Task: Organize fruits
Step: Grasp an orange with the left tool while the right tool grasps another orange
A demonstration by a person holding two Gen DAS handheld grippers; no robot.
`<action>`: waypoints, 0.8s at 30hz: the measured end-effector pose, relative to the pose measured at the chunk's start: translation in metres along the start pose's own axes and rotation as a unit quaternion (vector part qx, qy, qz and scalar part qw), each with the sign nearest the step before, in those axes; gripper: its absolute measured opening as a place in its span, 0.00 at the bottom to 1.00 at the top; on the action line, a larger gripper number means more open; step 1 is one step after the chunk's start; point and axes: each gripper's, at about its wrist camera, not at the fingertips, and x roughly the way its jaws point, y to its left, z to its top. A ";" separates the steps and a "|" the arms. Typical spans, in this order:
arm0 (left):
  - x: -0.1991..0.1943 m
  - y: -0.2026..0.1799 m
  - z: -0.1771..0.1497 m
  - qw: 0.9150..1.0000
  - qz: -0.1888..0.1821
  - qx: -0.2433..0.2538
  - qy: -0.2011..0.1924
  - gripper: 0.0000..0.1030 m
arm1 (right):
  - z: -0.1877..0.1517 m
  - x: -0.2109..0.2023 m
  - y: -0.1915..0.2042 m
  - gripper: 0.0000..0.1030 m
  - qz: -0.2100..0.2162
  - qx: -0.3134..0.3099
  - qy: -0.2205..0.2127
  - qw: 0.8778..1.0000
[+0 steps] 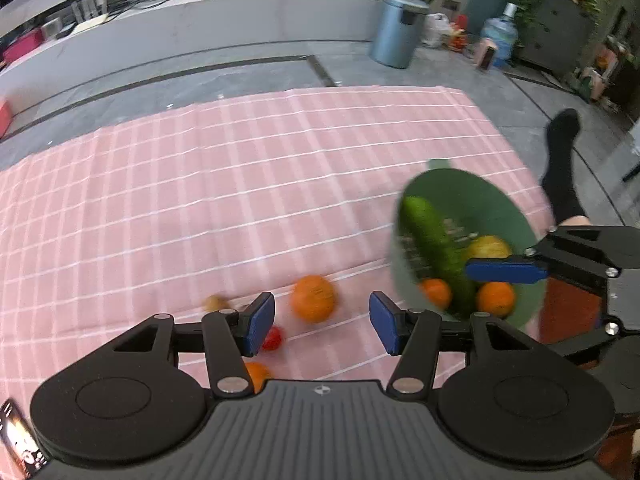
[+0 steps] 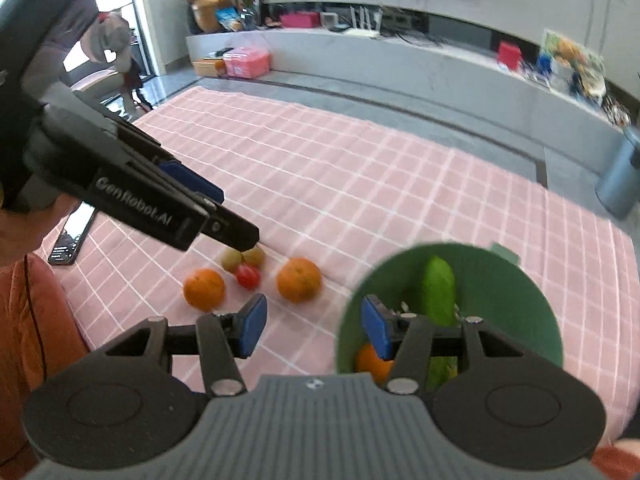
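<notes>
Phone (image 2: 72,236) and trash bin (image 1: 396,30) flank the checkered cloth (image 1: 240,184)

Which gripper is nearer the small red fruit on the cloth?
Left. The left gripper hangs just above the red fruit and the brownish ones beside it. The right gripper sits off toward the green bowl, open.

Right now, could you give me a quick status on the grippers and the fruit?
Left gripper and right gripper open, jaws empty. Cucumber and some oranges in green bowl; two oranges, small fruits loose on cloth. Nothing in the way.
</notes>
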 end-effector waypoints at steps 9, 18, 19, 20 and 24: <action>0.014 0.042 -0.022 1.000 0.015 -0.025 0.010 0.63 | 0.013 0.043 0.033 0.48 -0.011 -0.079 -0.008 0.997; 0.048 0.041 -0.061 0.997 -0.007 0.024 0.076 0.64 | 0.010 0.095 0.037 0.48 -0.024 -0.146 0.016 0.989; 0.052 0.040 -0.064 0.996 -0.005 0.031 0.081 0.65 | 0.010 0.101 0.036 0.48 -0.024 -0.149 0.020 0.988; 0.053 0.040 -0.069 0.996 -0.003 0.038 0.084 0.66 | 0.009 0.105 0.035 0.48 -0.024 -0.150 0.023 0.988; 0.059 0.036 -0.075 0.995 0.003 0.051 0.087 0.67 | 0.007 0.122 0.036 0.48 -0.034 -0.167 0.031 0.985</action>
